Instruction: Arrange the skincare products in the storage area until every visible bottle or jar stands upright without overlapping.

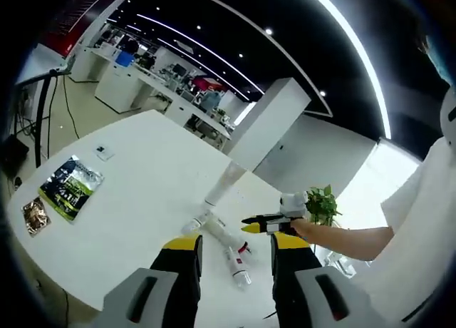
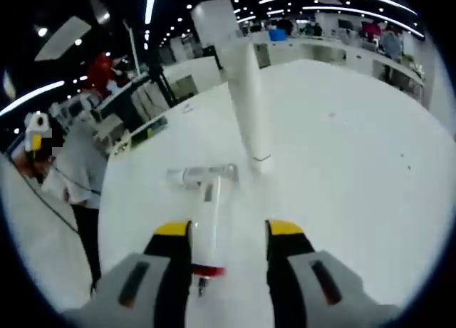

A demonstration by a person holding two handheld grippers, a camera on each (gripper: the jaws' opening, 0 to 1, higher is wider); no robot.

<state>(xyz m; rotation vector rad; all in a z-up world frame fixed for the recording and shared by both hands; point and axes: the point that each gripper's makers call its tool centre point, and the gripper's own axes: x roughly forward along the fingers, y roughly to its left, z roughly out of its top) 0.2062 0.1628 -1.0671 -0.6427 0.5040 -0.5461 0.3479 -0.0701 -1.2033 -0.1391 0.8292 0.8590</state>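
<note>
Lying flat near the tabletop's (image 1: 142,200) middle: a white bottle (image 2: 206,228) with a red band at its near end, and a smaller bottle (image 2: 201,174) crosswise at its far end, the two touching or nearly so. Standing just beyond them, mouth down on its cap, a tall white tube (image 2: 249,107), leaning a little in the right gripper view. Showing again in the left gripper view as the tube (image 1: 224,185), the small bottle (image 1: 194,223) and the long bottle (image 1: 229,249), all close together toward the table's far-right edge. Hovering over the long bottle, the right gripper (image 2: 229,232), jaws spread wide and straddling it without clearly touching, gripping nothing; appearing also as the right gripper (image 1: 260,224) held in a person's hand (image 1: 303,228), yellow tips pointing at the bottles. Hanging well above the table, the left gripper (image 1: 235,246), jaws apart and empty. Lying near the table's left edge, well apart from the bottles, a green packet (image 1: 70,187), a small brown packet (image 1: 34,215) and a little card (image 1: 103,152). Standing past the far edge, a potted plant (image 1: 320,203).
</note>
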